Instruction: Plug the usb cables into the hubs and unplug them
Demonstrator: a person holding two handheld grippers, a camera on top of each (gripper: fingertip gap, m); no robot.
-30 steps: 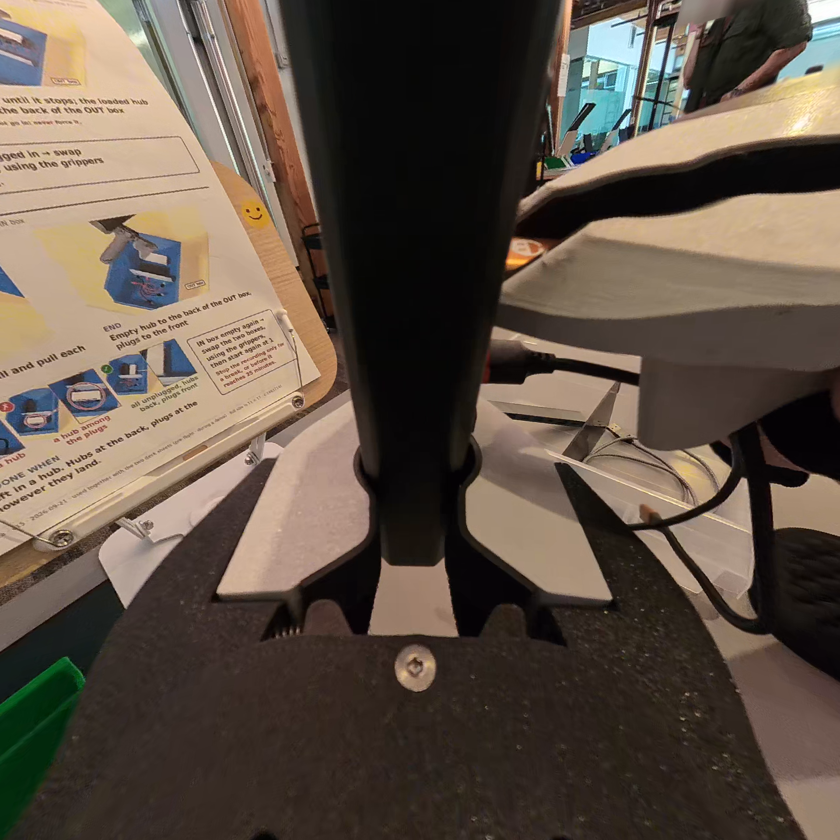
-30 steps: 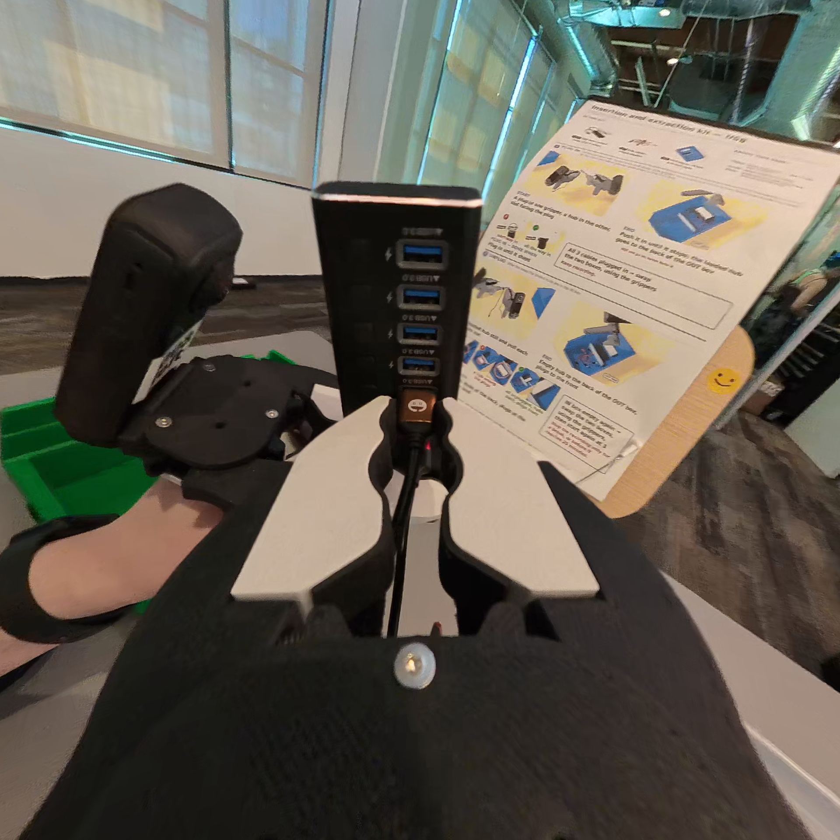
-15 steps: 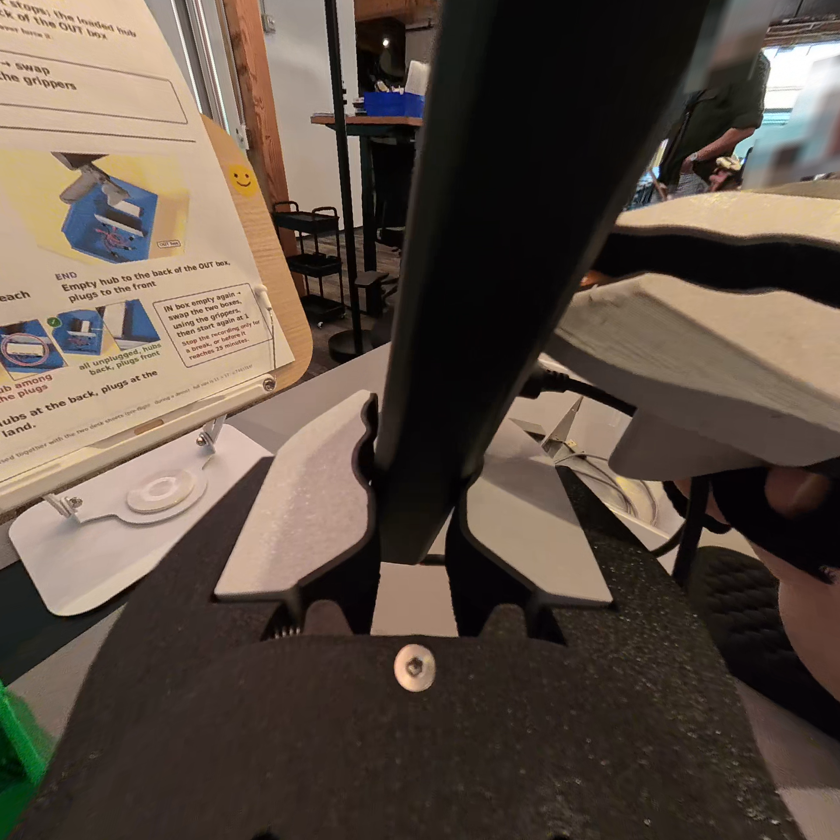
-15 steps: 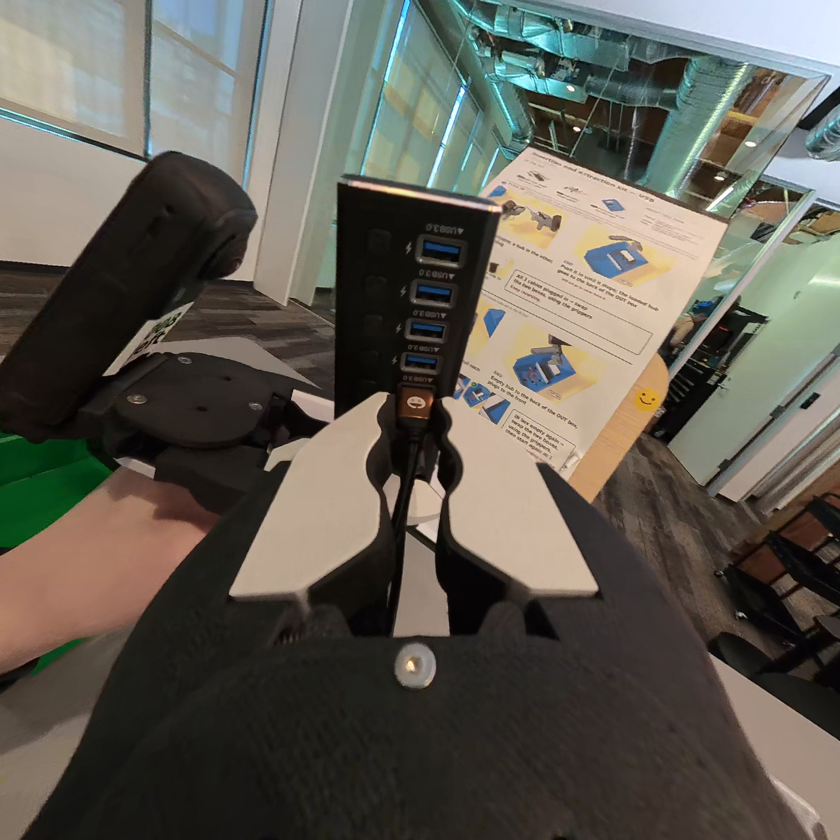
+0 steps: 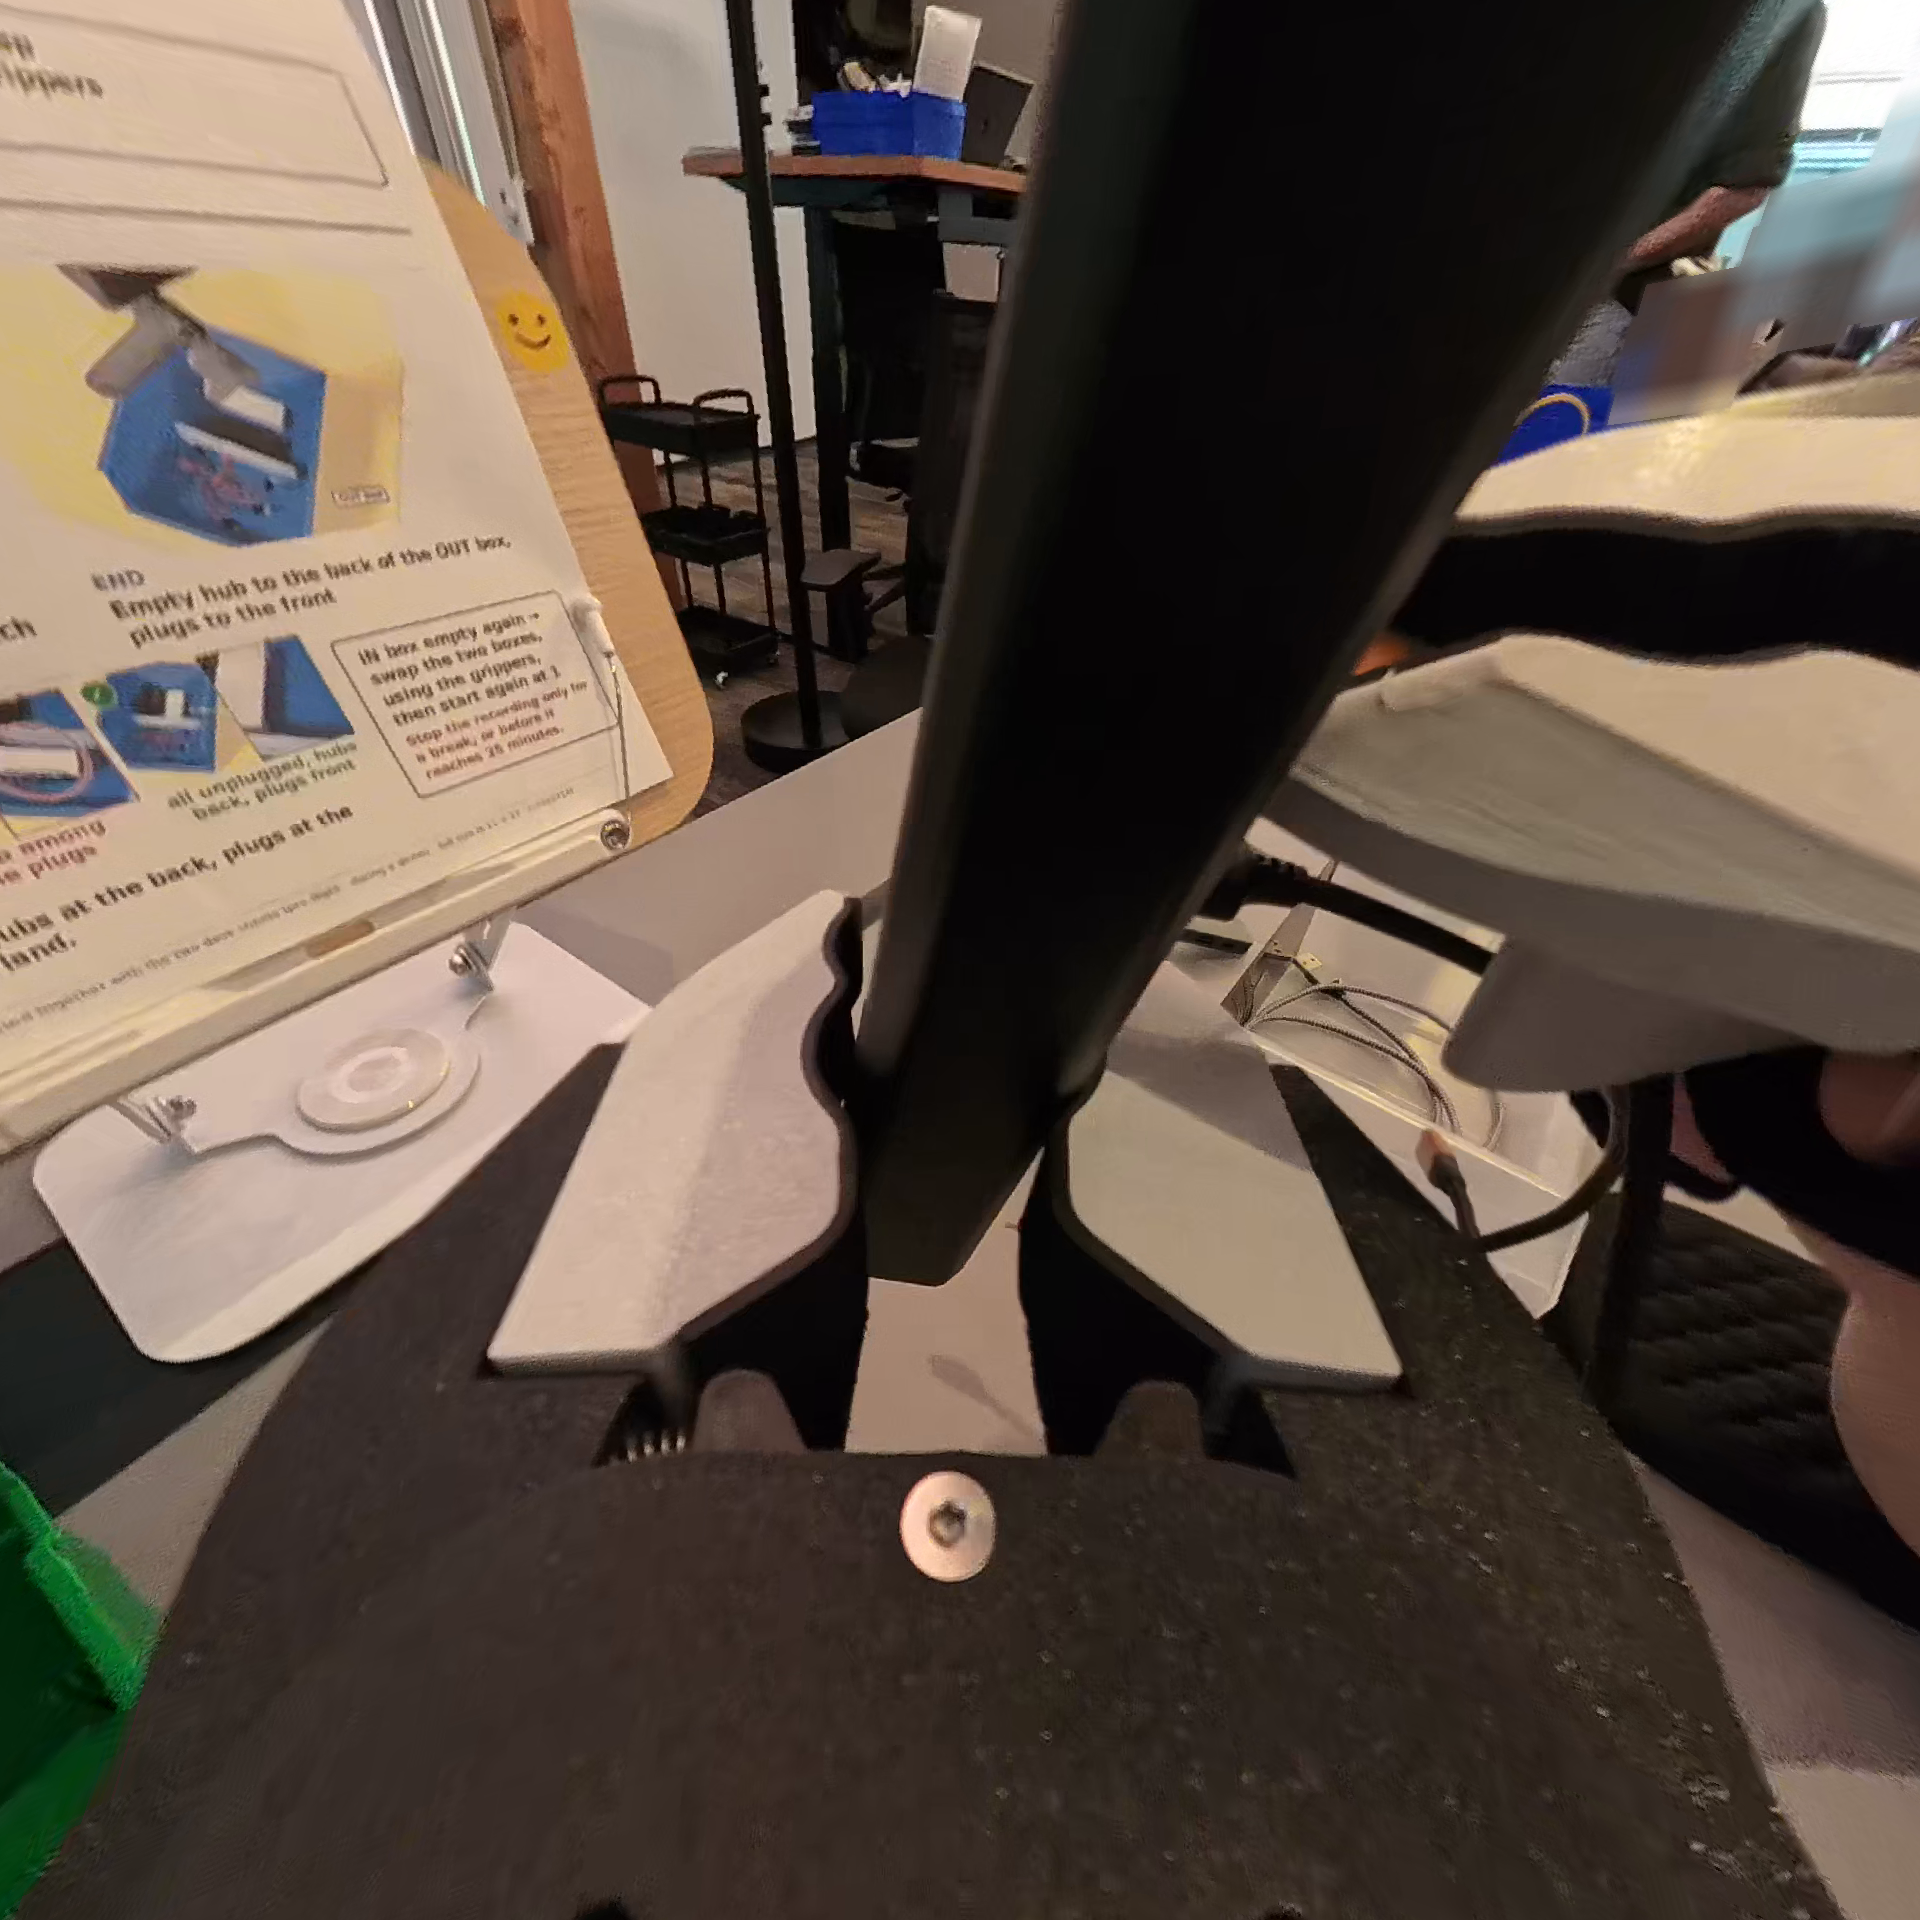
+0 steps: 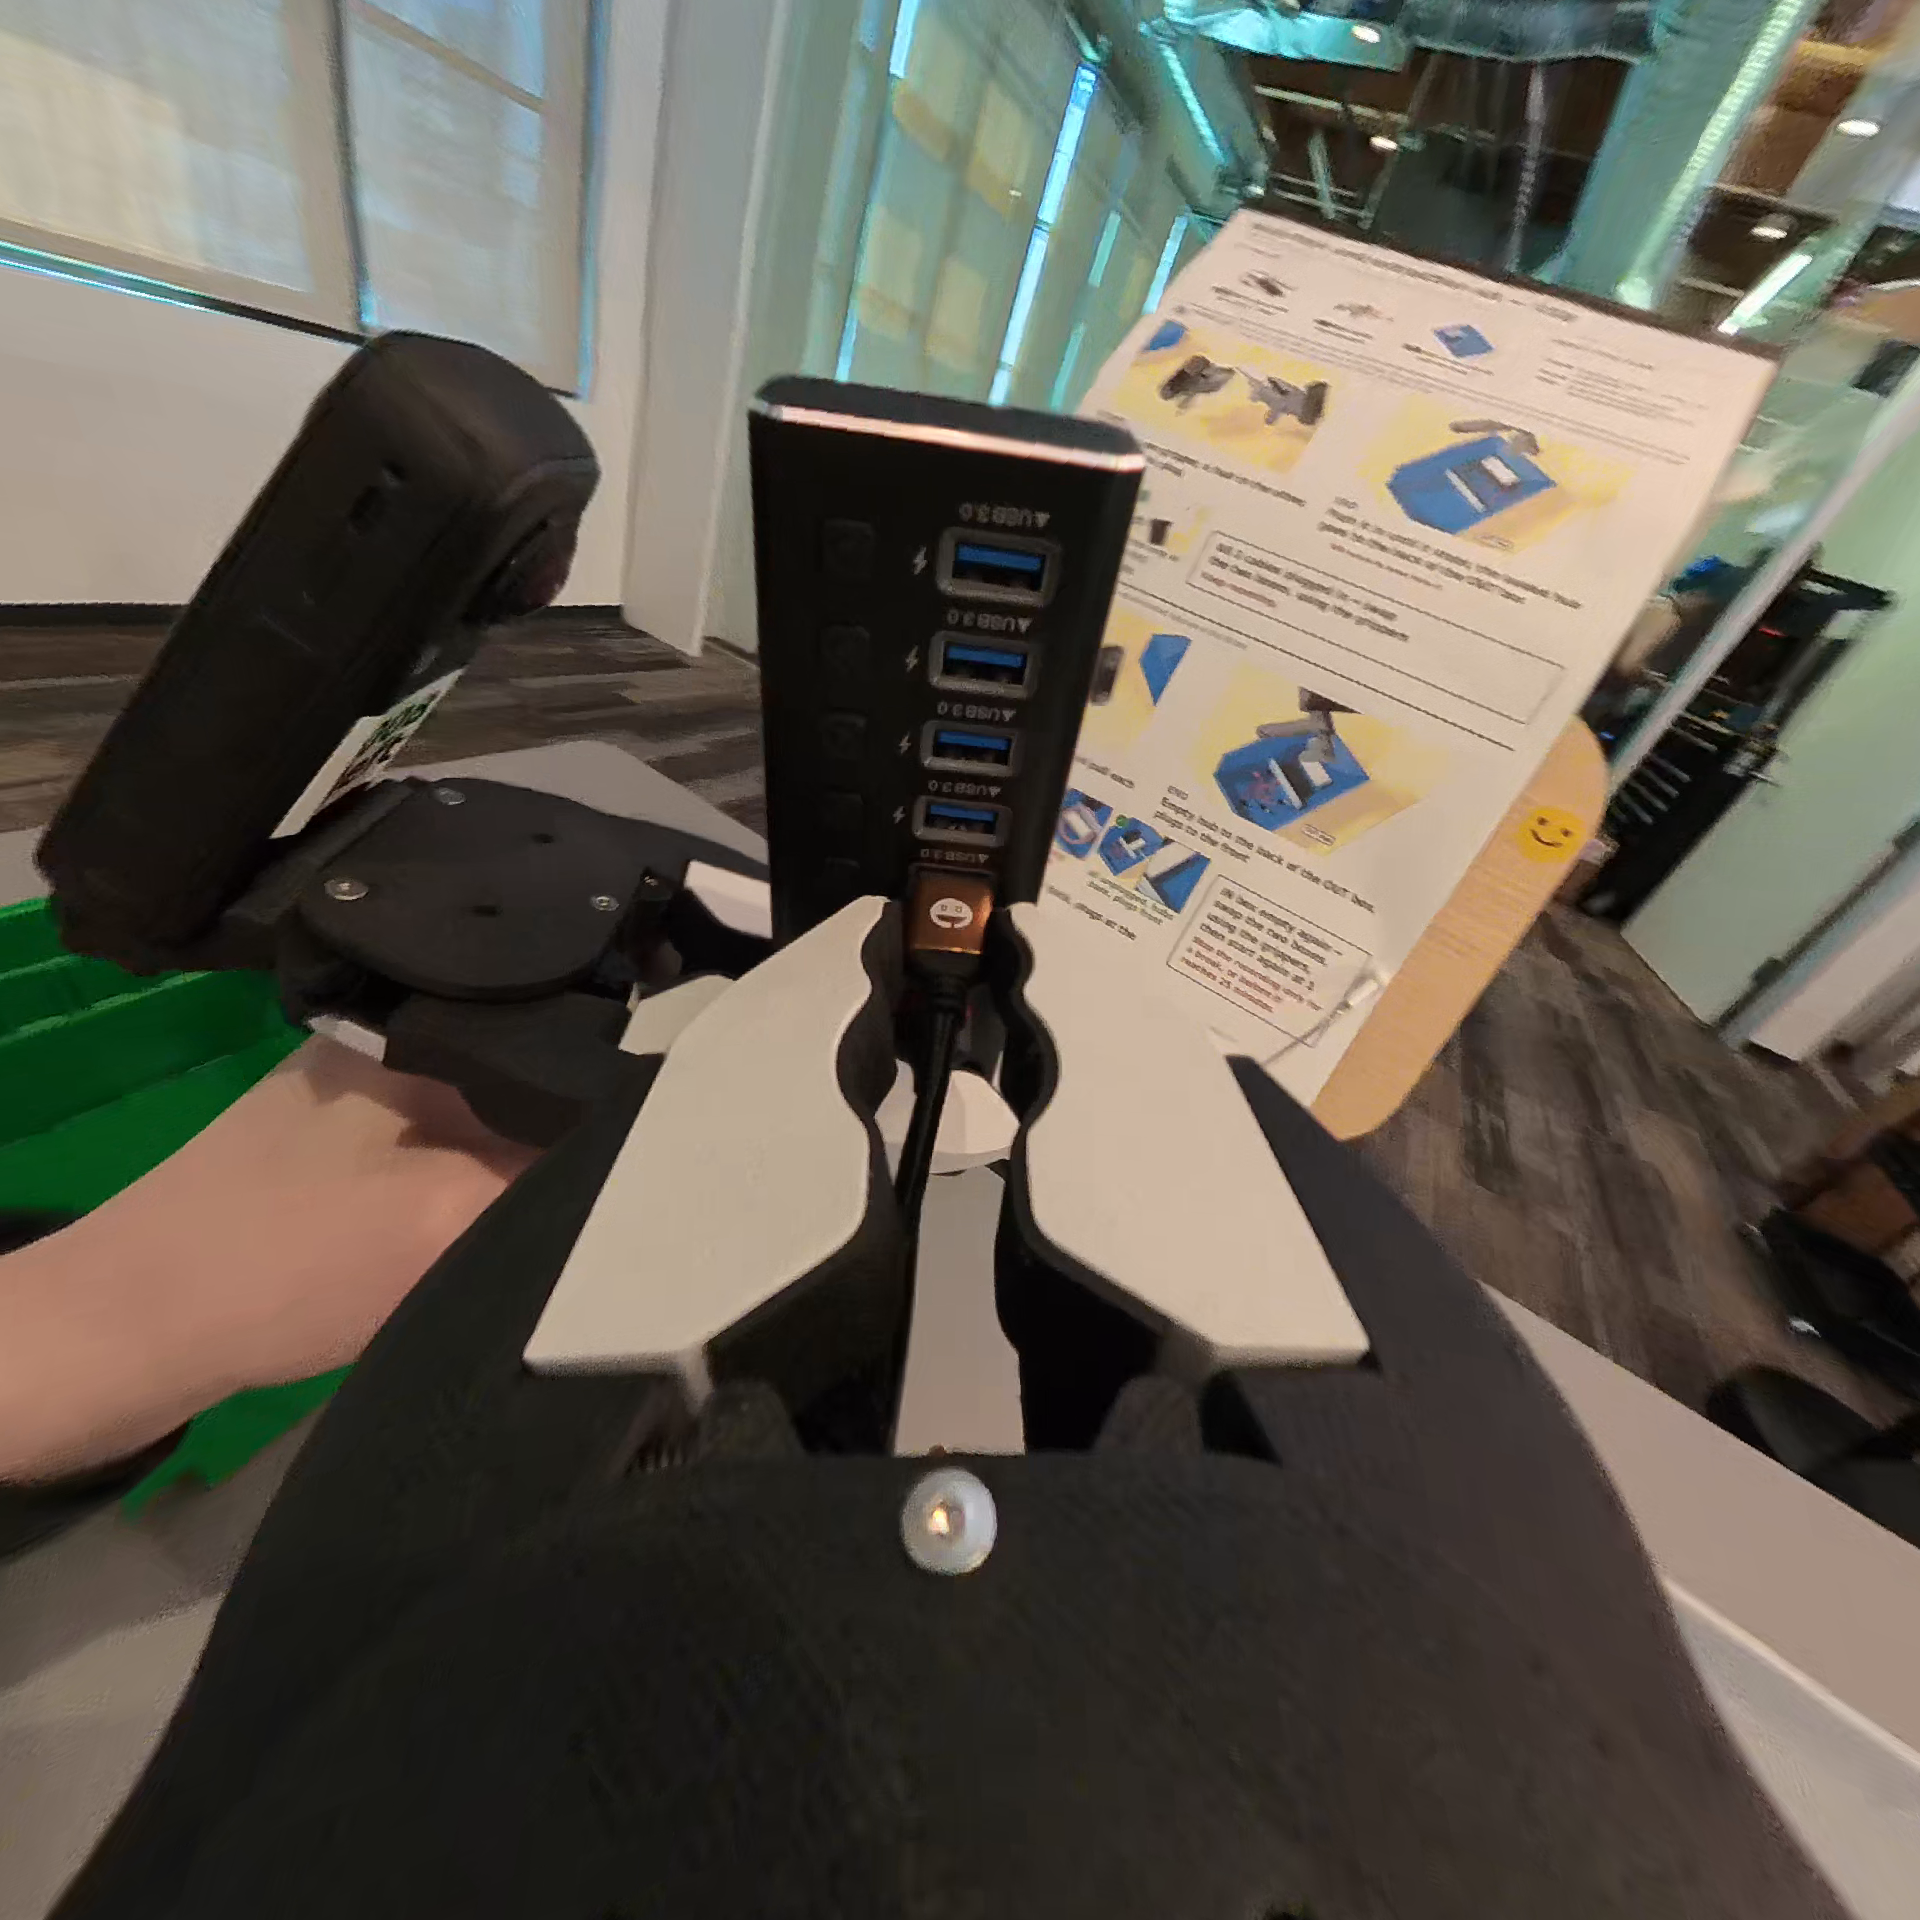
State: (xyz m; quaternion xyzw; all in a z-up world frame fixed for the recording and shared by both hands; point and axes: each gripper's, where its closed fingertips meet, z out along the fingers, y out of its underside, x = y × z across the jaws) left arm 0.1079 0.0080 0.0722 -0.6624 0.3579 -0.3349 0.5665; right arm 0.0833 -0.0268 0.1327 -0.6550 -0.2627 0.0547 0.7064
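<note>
My left gripper [image 5: 956, 997] is shut on the bottom end of a black USB hub [image 5: 1247, 520], which rises upward and leans to the right. In the right wrist view the hub [image 6: 862, 623] stands upright and shows several blue ports. My right gripper [image 6: 951, 935] is shut on an orange USB plug [image 6: 951, 914] with a black cable [image 6: 930, 1081]. The plug sits at the hub's lowest port; its metal tip is hidden. The right gripper's white fingers [image 5: 1662, 831] show beside the hub in the left wrist view. The left gripper's black housing [image 6: 468, 914] shows left of the hub.
An instruction board [image 5: 260, 520] on a white stand [image 5: 260, 1143] is at the back left. A green bin [image 6: 114, 1039] lies behind the left hand [image 6: 260, 1195]. A clear tray [image 5: 1403, 1091] with cables is at the right. A person [image 5: 1704, 177] stands far behind. Some 7 cm of space lies between my two pairs of fingers.
Both grippers have swung together with the hub. In the left wrist view the hub now leans further right. The plug stays at the lowest port.
</note>
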